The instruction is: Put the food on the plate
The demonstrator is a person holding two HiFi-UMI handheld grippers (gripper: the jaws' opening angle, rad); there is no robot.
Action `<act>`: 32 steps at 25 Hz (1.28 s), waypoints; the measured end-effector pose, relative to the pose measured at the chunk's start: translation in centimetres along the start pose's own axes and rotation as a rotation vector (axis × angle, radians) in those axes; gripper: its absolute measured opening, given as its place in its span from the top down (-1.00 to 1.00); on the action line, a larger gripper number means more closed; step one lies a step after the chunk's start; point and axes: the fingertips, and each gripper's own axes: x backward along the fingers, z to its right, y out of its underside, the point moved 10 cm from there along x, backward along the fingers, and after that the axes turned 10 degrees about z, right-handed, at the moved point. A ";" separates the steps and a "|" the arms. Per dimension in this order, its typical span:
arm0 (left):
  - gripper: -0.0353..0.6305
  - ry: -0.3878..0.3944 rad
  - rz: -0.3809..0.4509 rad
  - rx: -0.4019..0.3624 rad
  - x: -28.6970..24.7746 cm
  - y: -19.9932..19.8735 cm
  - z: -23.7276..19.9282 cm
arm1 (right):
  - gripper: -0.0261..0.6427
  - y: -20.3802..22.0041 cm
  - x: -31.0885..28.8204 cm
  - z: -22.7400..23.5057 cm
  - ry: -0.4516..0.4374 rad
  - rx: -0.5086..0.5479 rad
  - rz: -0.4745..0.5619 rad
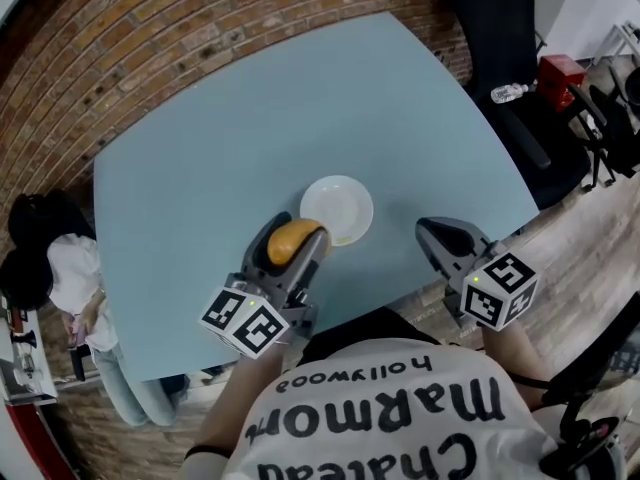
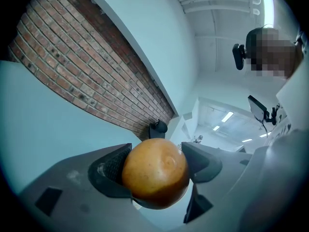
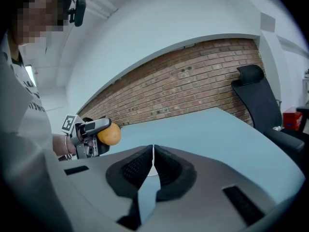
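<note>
A round orange-brown food piece, like a bun or potato (image 1: 291,241) (image 2: 155,173) (image 3: 109,134), sits between the jaws of my left gripper (image 1: 296,238) (image 2: 154,170), which is shut on it and holds it above the table, just left of the plate. The small white plate (image 1: 337,209) lies near the table's front edge and is empty. My right gripper (image 1: 440,235) (image 3: 153,166) hovers to the right of the plate with its jaws shut on nothing. In the right gripper view the plate is mostly hidden behind those jaws.
The light blue table (image 1: 300,118) meets a brick wall (image 1: 150,38) at the back. A black office chair (image 1: 495,28) (image 3: 258,103) stands at the far right with a bottle (image 1: 510,93) beside it. A person (image 1: 50,258) sits at the left.
</note>
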 end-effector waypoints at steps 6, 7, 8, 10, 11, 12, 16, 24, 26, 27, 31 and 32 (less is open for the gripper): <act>-0.06 -0.009 -0.018 -0.001 -0.8 0.0 -1.1 | 0.89 0.9 -1.6 0.5 -0.014 -0.031 -0.028; -0.06 -0.012 -0.024 -0.004 -1.1 0.0 -1.4 | 0.89 1.1 -2.0 0.6 -0.015 -0.035 -0.032; -0.06 -0.015 -0.032 -0.009 -1.4 -0.1 -1.7 | 0.89 1.2 -2.4 0.8 -0.014 -0.041 -0.035; -0.06 -0.020 -0.053 -0.022 -2.1 -0.1 -2.5 | 0.89 1.3 -3.3 1.2 -0.009 -0.052 -0.040; -0.06 -0.021 -0.066 -0.030 -2.6 0.0 -2.9 | 0.89 1.3 -3.9 1.4 -0.006 -0.057 -0.044; -0.06 -0.020 -0.081 -0.037 -3.0 0.1 -3.3 | 0.89 1.3 -4.4 1.6 -0.005 -0.061 -0.048; -0.06 0.003 -0.148 -0.078 -4.9 1.3 -4.7 | 0.89 2.0 -6.6 2.3 -0.012 -0.078 -0.067; -0.06 0.074 -0.307 -0.310 -7.3 3.2 -6.5 | 0.89 3.0 -10.0 3.2 -0.028 -0.092 -0.125; -0.06 0.099 -0.344 -0.399 -7.9 3.5 -6.6 | 0.89 3.3 -10.7 3.6 -0.027 -0.109 -0.139; -0.06 0.116 -0.359 -0.447 -8.3 3.7 -6.6 | 0.89 3.4 -11.0 3.8 -0.028 -0.115 -0.141; -0.06 0.185 -0.396 -0.603 -9.7 4.6 -6.9 | 0.89 3.9 -12.3 4.2 -0.035 -0.113 -0.150; -0.06 0.193 -0.404 -0.617 -9.9 4.8 -7.0 | 0.89 4.0 -12.4 4.3 -0.034 -0.116 -0.154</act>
